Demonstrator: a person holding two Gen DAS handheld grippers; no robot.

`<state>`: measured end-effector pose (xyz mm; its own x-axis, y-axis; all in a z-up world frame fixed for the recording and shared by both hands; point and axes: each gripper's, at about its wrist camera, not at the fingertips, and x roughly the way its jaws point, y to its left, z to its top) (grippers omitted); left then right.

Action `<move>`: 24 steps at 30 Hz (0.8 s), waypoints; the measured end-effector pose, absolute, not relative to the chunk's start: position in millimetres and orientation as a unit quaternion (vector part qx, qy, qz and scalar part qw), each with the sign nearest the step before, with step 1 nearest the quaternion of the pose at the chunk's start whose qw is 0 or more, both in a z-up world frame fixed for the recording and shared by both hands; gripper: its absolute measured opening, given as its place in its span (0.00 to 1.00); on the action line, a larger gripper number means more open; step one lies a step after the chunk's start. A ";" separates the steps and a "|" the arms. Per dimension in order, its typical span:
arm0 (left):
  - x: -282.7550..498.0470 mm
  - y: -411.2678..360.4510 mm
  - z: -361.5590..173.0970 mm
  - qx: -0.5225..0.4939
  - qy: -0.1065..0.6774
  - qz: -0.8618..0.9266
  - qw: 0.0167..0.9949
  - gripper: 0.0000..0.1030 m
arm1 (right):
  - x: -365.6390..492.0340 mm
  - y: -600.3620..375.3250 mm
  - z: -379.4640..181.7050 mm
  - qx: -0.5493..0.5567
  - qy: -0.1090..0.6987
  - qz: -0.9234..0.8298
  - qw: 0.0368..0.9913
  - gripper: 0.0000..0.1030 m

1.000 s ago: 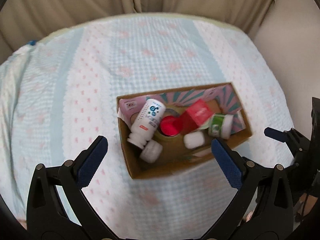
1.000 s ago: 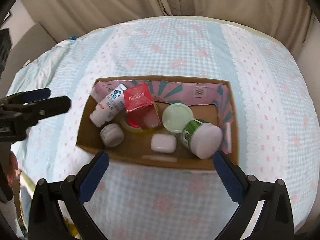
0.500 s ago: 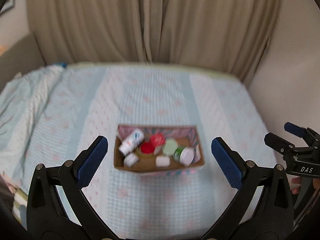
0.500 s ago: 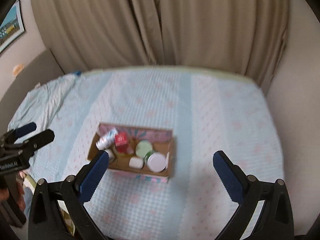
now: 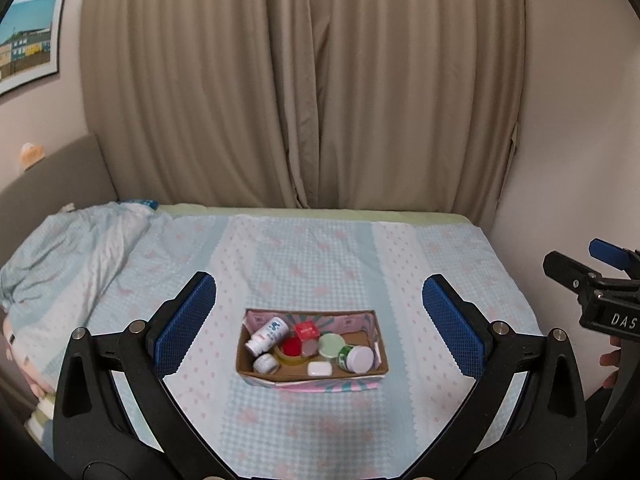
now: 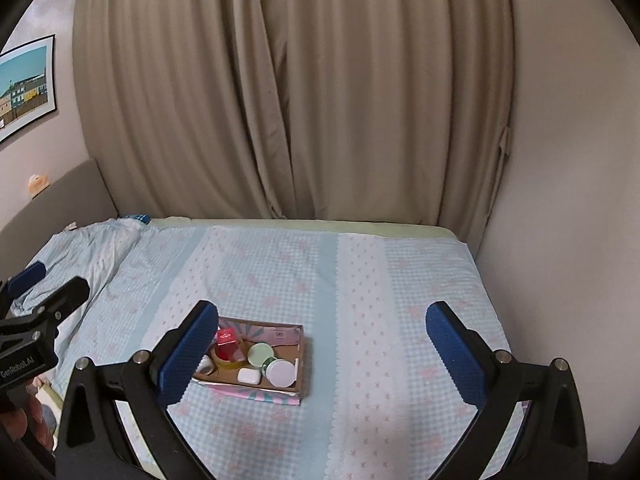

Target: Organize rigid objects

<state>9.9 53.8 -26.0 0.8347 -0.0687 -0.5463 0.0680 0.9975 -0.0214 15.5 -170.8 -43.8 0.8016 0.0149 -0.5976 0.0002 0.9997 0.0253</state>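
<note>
A shallow cardboard box (image 5: pixel 310 379) sits on the bed, also in the right wrist view (image 6: pixel 294 392). It holds a white bottle (image 5: pixel 267 334), a red carton (image 5: pixel 306 331), a red-centred tape roll (image 5: pixel 291 349), a pale green lid (image 5: pixel 331 345), a green jar with a white lid (image 5: pixel 356 358), a small white jar (image 5: pixel 266 363) and a white case (image 5: pixel 319 368). My left gripper (image 5: pixel 319 324) is open and empty, well back from the box. My right gripper (image 6: pixel 322 354) is open and empty; its left finger hides the box's left end.
The bed (image 5: pixel 312 264) has a light blue and pink patterned sheet. A crumpled blanket (image 5: pixel 60 248) lies at the left. Beige curtains (image 5: pixel 304 80) hang behind, a wall (image 5: pixel 580 120) stands at the right, and a framed picture (image 5: pixel 28 36) hangs at the left.
Both grippers have pulled far back and up from the box, which now looks small. The curtains and walls have come into view. Both stay open and empty.
</note>
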 end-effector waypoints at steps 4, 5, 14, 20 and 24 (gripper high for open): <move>6.8 44.7 -26.3 0.001 0.286 -0.038 0.958 1.00 | 13.0 -180.6 -44.4 0.017 0.313 -0.004 0.950 1.00; 5.7 42.3 -25.8 0.002 0.282 -0.038 0.959 1.00 | 11.9 -183.0 -44.1 0.019 0.312 -0.005 0.950 1.00; 2.9 22.5 -24.2 0.015 0.275 -0.048 0.960 1.00 | 6.2 -197.5 -37.5 0.023 0.298 -0.016 0.954 1.00; 3.5 19.9 -21.2 0.018 0.272 -0.046 0.961 1.00 | 6.3 -198.0 -37.9 0.024 0.297 -0.016 0.954 1.00; 5.1 17.7 -20.7 0.021 0.272 -0.045 0.961 1.00 | 7.3 -199.2 -37.6 0.024 0.295 -0.015 0.955 1.00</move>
<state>5.1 17.7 -20.7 0.8480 -0.0755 -0.5246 0.0981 0.9951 0.0153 7.3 -199.2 -37.6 0.8253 -0.0155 -0.5645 0.0433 0.9984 0.0359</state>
